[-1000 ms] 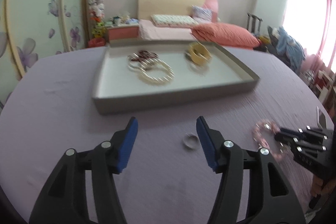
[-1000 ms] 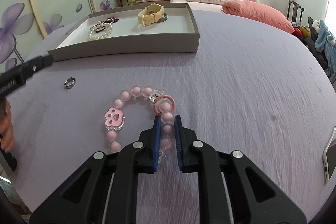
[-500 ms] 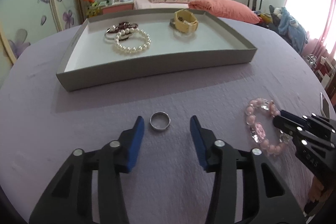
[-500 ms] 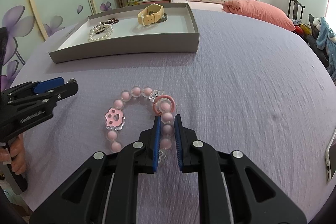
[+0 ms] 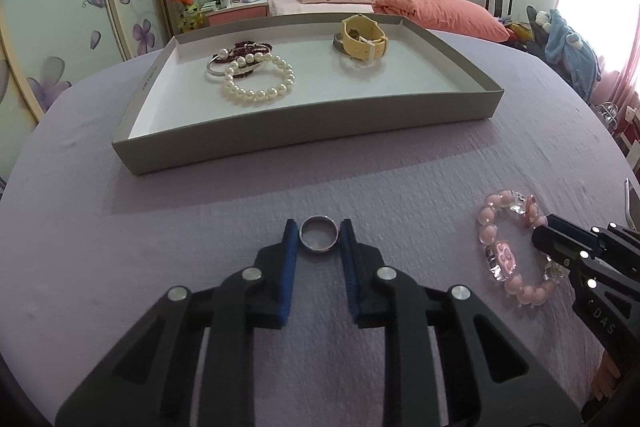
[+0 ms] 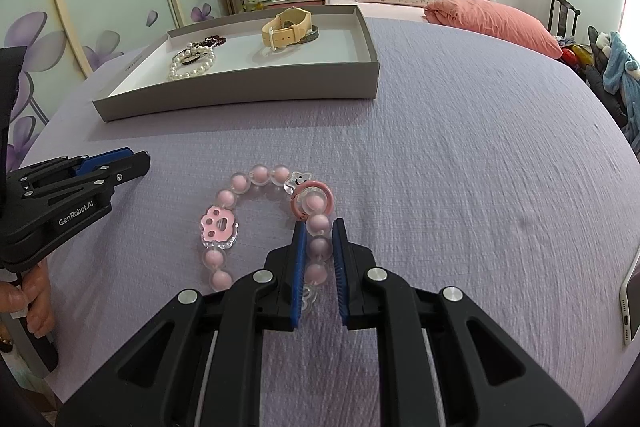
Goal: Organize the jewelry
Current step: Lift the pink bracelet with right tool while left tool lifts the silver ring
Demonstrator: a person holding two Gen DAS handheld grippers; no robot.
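Note:
A silver ring (image 5: 319, 239) lies on the purple tablecloth between the blue pads of my left gripper (image 5: 318, 229). Its jaws are closing and the pads touch the ring on both sides. My right gripper (image 6: 319, 227) is shut on a stretch of the pink bead bracelet (image 6: 256, 183), which still rests on the cloth with its paw charm to the left. In the left wrist view the bracelet (image 5: 496, 247) and the right gripper (image 5: 540, 227) sit to the right. The grey tray (image 5: 304, 135) behind holds a pearl bracelet (image 5: 260, 81), a dark red bracelet (image 5: 244, 49) and a yellow watch (image 5: 364, 37).
A phone (image 6: 631, 299) lies at the table's right edge. A hand (image 6: 36, 299) grips the left gripper's handle at the table's left edge. Beyond the table are a bed with an orange duvet and a wardrobe with flower patterns.
My left gripper came forward and down over the ring, and its jaws narrowed from wide apart to touching it. The right gripper and the pink bracelet have not moved.

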